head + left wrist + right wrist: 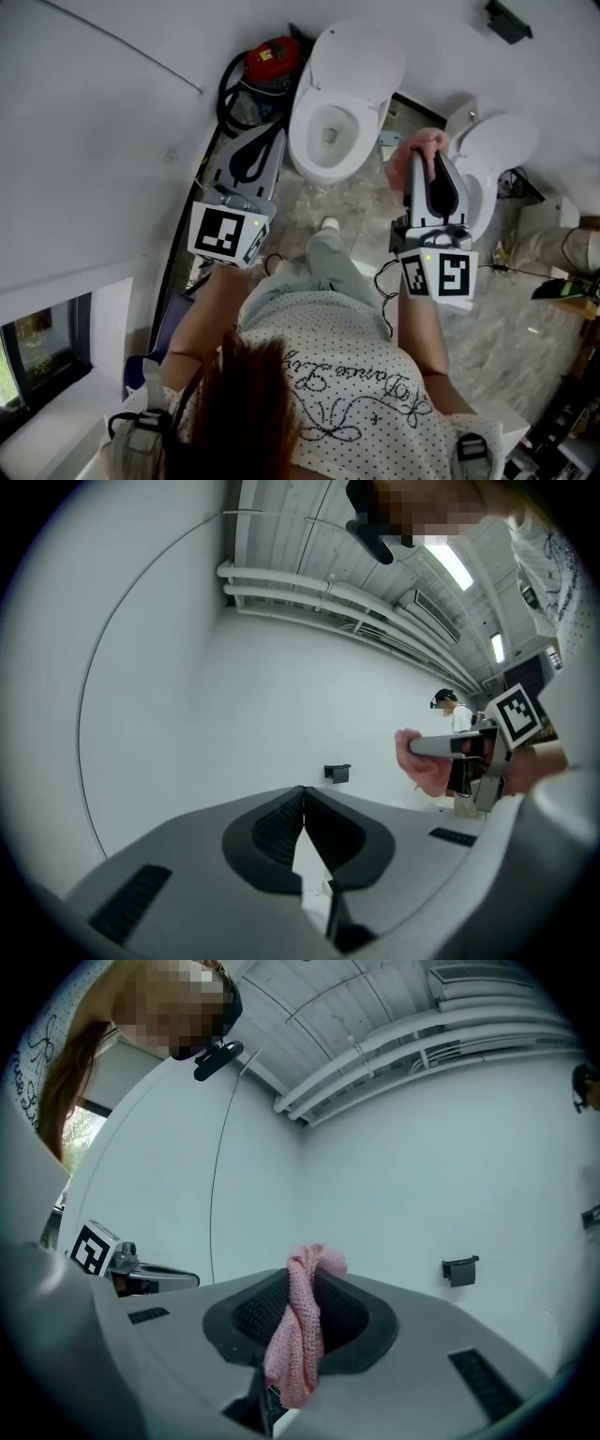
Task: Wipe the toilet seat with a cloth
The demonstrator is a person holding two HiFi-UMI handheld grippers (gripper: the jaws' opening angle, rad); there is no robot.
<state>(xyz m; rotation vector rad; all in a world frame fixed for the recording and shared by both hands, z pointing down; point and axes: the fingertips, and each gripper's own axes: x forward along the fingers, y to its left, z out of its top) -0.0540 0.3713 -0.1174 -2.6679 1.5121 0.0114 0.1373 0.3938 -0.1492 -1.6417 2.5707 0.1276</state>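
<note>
while the right gripper [302, 1283] has its jaws closed on a pink cloth [295, 1344], the wiping itself looks not yet begun: in the head view the cloth sits bunched at the jaw tips, held in the air to the right of the toilet and well apart from the toilet seat [302, 145], which rings the open bowl below the raised lid [361, 56]. the right gripper view shows the cloth pinched near its middle, a twisted knitted strip with one short loop poking out above the jaws and a longer tail hanging down behind them. it looks light, soft and floppy, with an open weave that should grip the ribbed pads well and not slip, but it will fold and drag, not push flat. as i judge it, the present hold leaves only a small tuft in front to meet the seat, so the hard jaw tips could scrape the plastic; a hold nearer one end, with more cloth hanging free, would suit wiping better. the left gripper [303, 808] is closed with nothing between its jaws, held off to the left of the bowl near the wall [281, 696].
</note>
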